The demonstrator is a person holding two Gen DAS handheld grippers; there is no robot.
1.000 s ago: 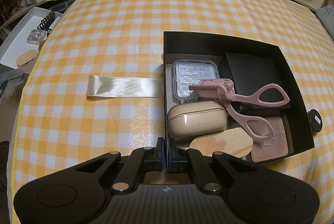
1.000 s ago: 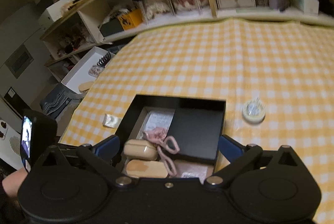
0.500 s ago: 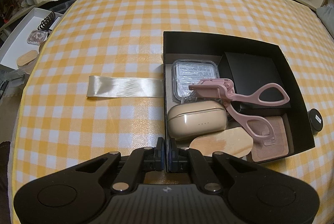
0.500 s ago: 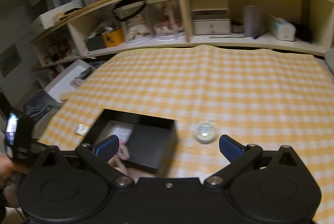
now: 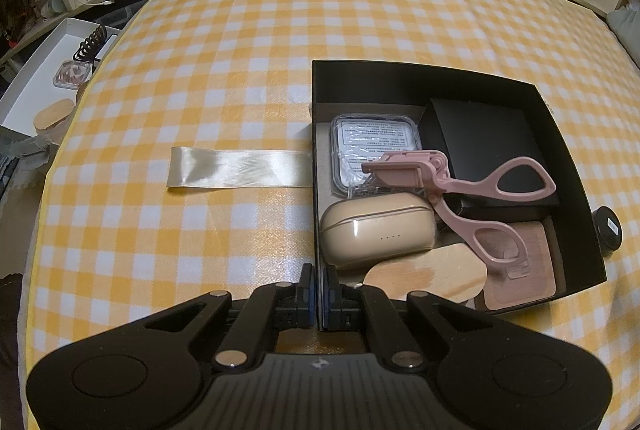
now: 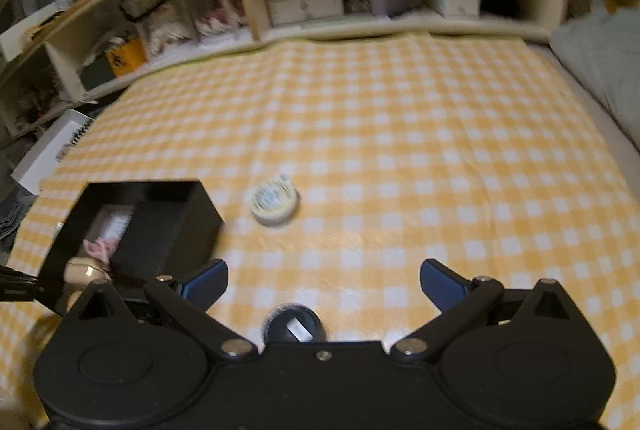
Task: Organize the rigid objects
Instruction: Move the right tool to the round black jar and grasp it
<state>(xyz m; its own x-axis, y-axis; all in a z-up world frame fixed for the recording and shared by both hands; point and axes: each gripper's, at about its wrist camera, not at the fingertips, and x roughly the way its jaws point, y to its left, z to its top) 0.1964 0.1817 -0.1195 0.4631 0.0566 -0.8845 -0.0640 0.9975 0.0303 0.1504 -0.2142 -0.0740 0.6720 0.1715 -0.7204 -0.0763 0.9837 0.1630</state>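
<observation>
A black open box (image 5: 400, 77) sits on the yellow checked cloth. It holds a pink eyelash curler (image 5: 460, 185), a beige earbud case (image 5: 378, 230), a clear lidded case (image 5: 374, 137), a black box (image 5: 488, 149), a wooden piece (image 5: 432, 276) and a pinkish card (image 5: 524, 270). My left gripper (image 5: 319, 286) is shut and empty at the box's near left corner. My right gripper (image 6: 324, 280) is open above the cloth. A small black round jar (image 6: 295, 326) lies just below its fingers; it also shows in the left wrist view (image 5: 608, 230). A white round jar (image 6: 275, 199) lies farther off, right of the box (image 6: 132, 218).
A satin ribbon strip (image 5: 236, 171) lies on the cloth left of the box. Shelves with boxes and jars (image 6: 304, 1) run along the far edge. A white tray (image 5: 44, 85) with small items stands off the left edge. A pillow (image 6: 600, 57) lies at the far right.
My right gripper has swung to the right, away from above the box; the black jar has come into view just below its open fingers. The left gripper has not moved.
</observation>
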